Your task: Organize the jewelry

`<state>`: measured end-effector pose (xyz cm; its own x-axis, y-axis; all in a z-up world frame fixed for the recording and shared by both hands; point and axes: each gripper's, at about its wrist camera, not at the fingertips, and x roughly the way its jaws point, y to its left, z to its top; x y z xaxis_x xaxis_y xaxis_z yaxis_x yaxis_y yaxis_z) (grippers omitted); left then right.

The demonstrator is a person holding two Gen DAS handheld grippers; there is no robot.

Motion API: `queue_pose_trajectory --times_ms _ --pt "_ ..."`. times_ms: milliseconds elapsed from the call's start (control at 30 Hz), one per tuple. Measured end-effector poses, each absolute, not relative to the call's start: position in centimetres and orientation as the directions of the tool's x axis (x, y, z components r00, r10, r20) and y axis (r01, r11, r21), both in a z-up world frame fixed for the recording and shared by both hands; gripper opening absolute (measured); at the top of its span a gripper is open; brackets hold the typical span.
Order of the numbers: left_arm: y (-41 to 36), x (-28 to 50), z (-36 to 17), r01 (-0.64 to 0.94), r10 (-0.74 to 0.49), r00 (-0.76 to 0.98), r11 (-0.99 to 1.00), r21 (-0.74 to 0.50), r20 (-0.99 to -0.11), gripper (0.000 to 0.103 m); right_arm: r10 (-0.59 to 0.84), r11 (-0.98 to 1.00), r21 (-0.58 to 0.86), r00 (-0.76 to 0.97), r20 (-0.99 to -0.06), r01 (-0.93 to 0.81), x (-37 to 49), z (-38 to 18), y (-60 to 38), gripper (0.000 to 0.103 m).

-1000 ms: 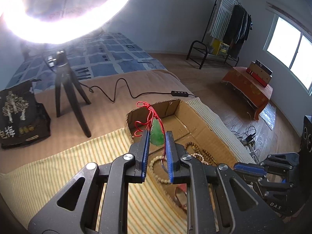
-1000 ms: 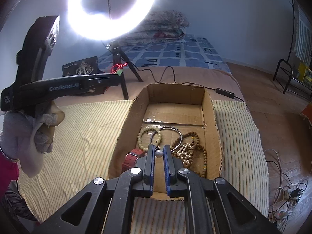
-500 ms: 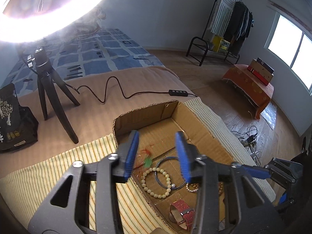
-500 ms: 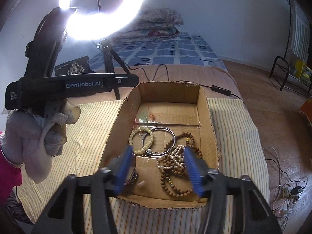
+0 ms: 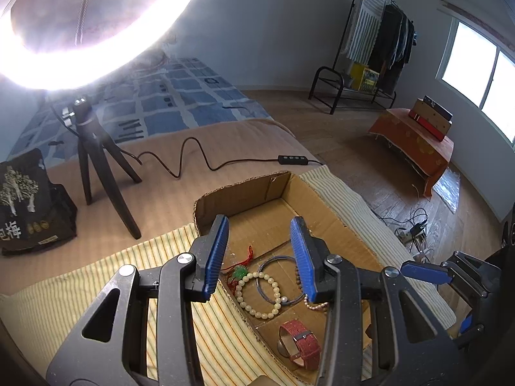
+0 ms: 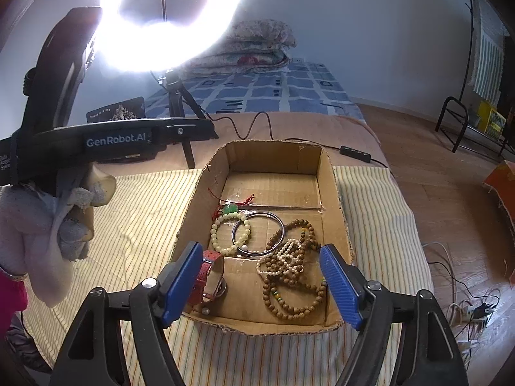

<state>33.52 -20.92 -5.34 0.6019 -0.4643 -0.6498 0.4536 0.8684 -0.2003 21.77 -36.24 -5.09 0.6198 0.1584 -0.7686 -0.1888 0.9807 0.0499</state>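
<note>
both grippers let go: left gripper (image 5: 259, 254) wide, right gripper (image 6: 259, 284) opening (jewelry in box (image 6: 333, 173)).

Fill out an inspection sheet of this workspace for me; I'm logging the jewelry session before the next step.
Surface: striped cloth over a bed, under a cardboard box.
Job's things: all inside the box: green pendant on red cord, pale bead bracelet, metal bangle, brown wooden beads, pearl strand, red watch.
Clutter: black printed bag.
Grippers: left hand-held gripper open, empty; right hand-held gripper empty, jaws opening.
Cables: ring-light cord with inline switch crosses the bed; power strip and wires on the floor.
Surroundings: ring light on tripod, folded quilts, clothes rack, window.
</note>
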Motion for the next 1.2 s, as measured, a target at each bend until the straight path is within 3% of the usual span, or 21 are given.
queue_pose_trajectory --times_ms 1100,1200 --pt "-12.5 19.1 3.8 0.444 -0.425 0.727 0.890 -0.104 -0.539 0.041 0.021 0.990 -0.092 0.775 -0.632 -0.102 12.1 3.3 -32.3 0.101" --pt "-11.6 17.6 3.8 0.437 -0.419 0.733 0.894 -0.102 -0.535 0.051 0.020 0.992 -0.085 0.782 -0.623 -0.093 11.2 3.4 -32.0 0.103"
